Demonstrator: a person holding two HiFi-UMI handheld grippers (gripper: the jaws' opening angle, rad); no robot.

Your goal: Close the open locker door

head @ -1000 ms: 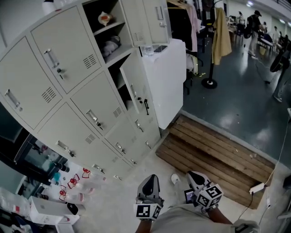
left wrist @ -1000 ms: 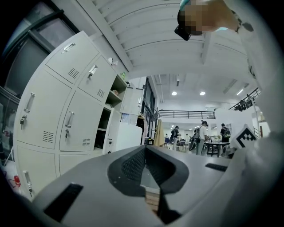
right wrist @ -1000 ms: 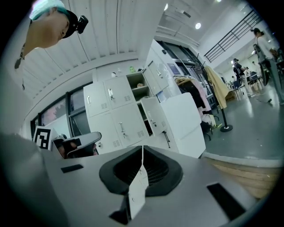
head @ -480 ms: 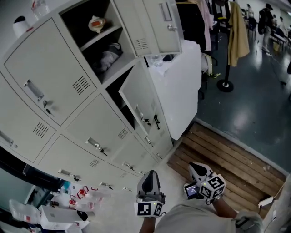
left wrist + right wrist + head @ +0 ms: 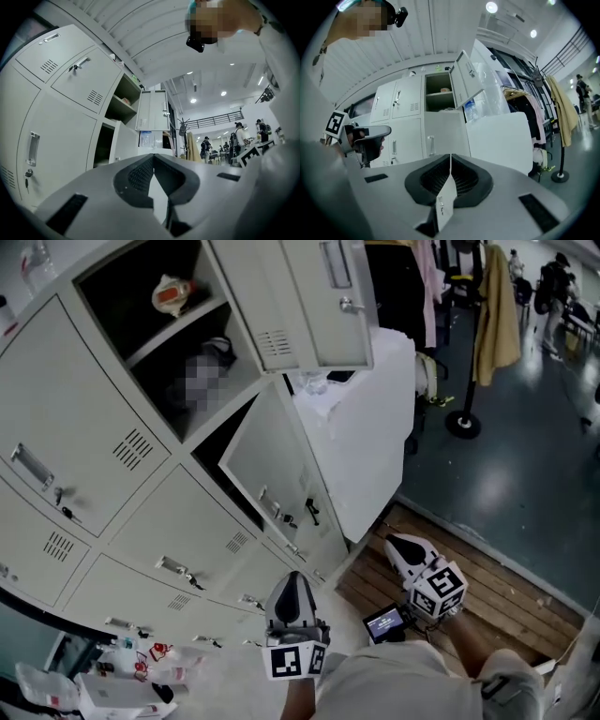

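A bank of grey lockers fills the left of the head view. Its upper door [image 5: 314, 306] stands wide open, swung to the right, and things lie on the shelves behind it. Below it a second door [image 5: 267, 470] hangs ajar. My left gripper [image 5: 292, 579] is shut and empty, low in the frame, pointing at the lockers and short of them. My right gripper [image 5: 399, 542] is also shut, to the right over the pallet's edge. In the left gripper view the open door [image 5: 152, 110] lies ahead of the shut tips [image 5: 153, 155]. The right gripper view has the open door [image 5: 465, 77] above its shut tips [image 5: 450, 156].
A white cabinet [image 5: 370, 427] stands against the lockers' right end, behind the open doors. A wooden pallet [image 5: 511, 592] lies on the floor at the right. A coat stand with a yellow coat [image 5: 495, 320] and people stand further back. Bottles and boxes [image 5: 141, 662] litter the floor at lower left.
The lockers have grown larger and nearer in the head view. Both grippers have moved forward towards them, the right one rising in the picture. Both stay shut.
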